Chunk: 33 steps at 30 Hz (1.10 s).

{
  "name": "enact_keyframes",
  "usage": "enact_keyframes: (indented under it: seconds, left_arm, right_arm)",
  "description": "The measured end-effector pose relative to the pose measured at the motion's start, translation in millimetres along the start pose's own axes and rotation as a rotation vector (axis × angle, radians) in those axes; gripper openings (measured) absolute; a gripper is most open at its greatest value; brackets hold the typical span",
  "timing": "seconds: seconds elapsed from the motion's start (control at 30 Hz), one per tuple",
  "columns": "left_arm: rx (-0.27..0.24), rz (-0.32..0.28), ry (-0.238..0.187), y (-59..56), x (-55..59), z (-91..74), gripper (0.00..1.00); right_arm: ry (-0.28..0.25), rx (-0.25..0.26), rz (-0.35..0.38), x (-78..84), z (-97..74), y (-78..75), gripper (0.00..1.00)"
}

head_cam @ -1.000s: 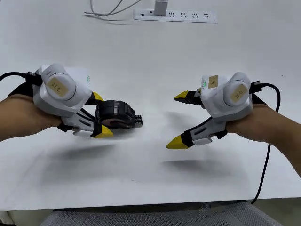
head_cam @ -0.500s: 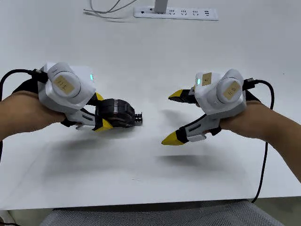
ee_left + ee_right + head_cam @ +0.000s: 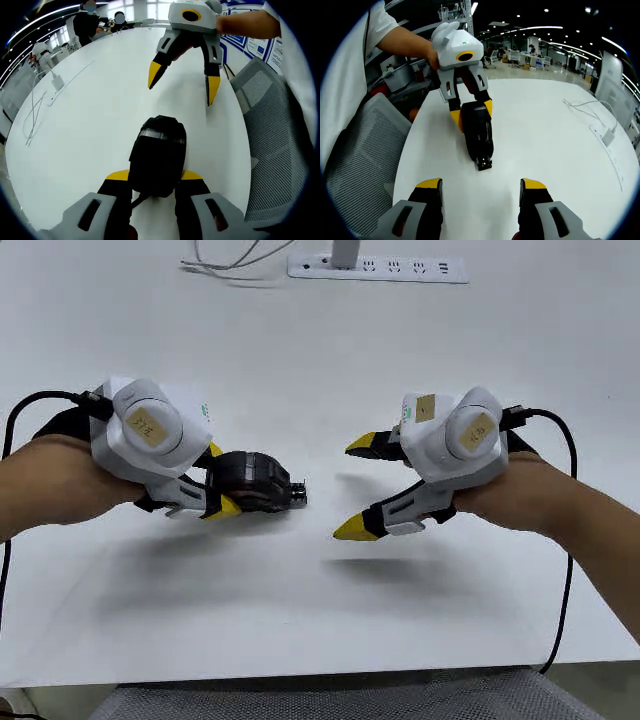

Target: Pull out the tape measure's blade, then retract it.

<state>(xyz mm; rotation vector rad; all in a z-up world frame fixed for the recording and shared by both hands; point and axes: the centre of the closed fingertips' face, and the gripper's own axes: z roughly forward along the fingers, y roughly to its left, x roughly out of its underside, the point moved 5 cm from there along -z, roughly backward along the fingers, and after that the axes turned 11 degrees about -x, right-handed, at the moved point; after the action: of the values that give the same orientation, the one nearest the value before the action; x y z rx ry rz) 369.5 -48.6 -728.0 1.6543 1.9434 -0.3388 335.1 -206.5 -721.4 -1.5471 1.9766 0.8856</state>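
Clamping the tape measure by its case in my left gripper over the white bench, I judge the pull not yet begun: my right gripper, jaws spread wide nearby, must next pinch the blade's hook facing it.

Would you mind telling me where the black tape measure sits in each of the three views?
Head view: tape measure left of centre, clamped in the left tool.
Left gripper view: bottom centre, between that tool's jaws.
Right gripper view: just above centre, hook end toward the camera.
Shared landmark: the white table.
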Motion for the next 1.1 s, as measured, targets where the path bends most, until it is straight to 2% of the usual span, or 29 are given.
enact_keyframes:
  seconds: [0.53,1.1]
  left_arm:
    - [0.007,0.006,0.011,1.5,1.6,-0.4,0.28]
    - [0.009,0.006,0.015,2.1,1.9,0.6,0.28]
  right_arm:
    - [0.009,-0.03,-0.06,-5.7,27.7,-10.6,0.46]
    - [0.012,-0.047,-0.124,-7.4,47.1,-19.9,0.23]
